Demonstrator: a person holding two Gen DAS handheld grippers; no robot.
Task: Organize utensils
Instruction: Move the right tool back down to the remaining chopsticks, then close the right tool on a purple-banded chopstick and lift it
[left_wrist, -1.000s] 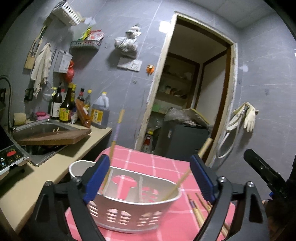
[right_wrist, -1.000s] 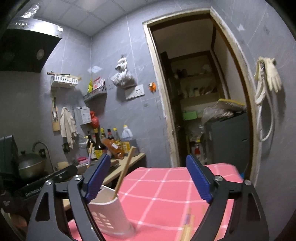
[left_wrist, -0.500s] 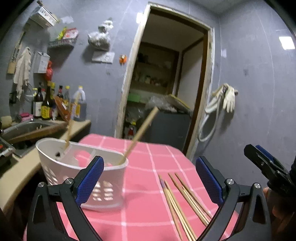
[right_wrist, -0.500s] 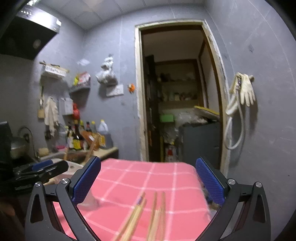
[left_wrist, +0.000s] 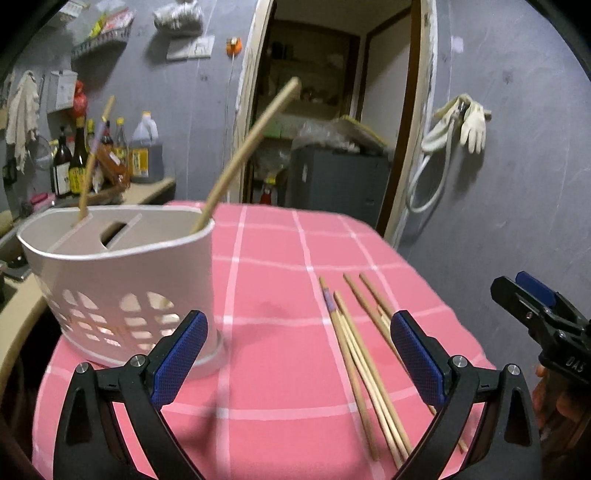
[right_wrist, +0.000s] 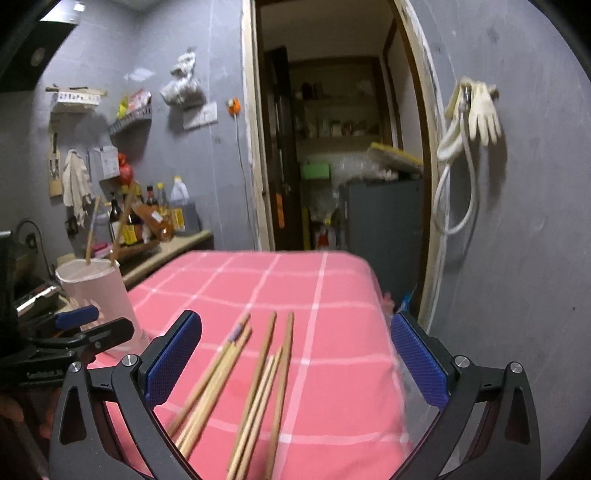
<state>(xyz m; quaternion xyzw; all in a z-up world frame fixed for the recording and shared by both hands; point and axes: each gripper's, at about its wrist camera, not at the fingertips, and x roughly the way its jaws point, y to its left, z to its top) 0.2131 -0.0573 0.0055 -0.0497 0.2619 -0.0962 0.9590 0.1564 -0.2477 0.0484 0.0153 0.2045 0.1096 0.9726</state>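
Both your tools have swung away from the white basket (left_wrist: 122, 280), which a second ago filled the lower centre of the left view and now sits at the left with two chopsticks (left_wrist: 243, 155) leaning in it. Your left tool (left_wrist: 295, 354) is spread wide and empty; your right tool (right_wrist: 295, 354) is likewise apart, holding nothing. The loose chopsticks (right_wrist: 255, 384) now lie between the right tool's fingers on the pink cloth of the bench (right_wrist: 332, 288) (about six, hard to count), so the next pick-up looks lined up.
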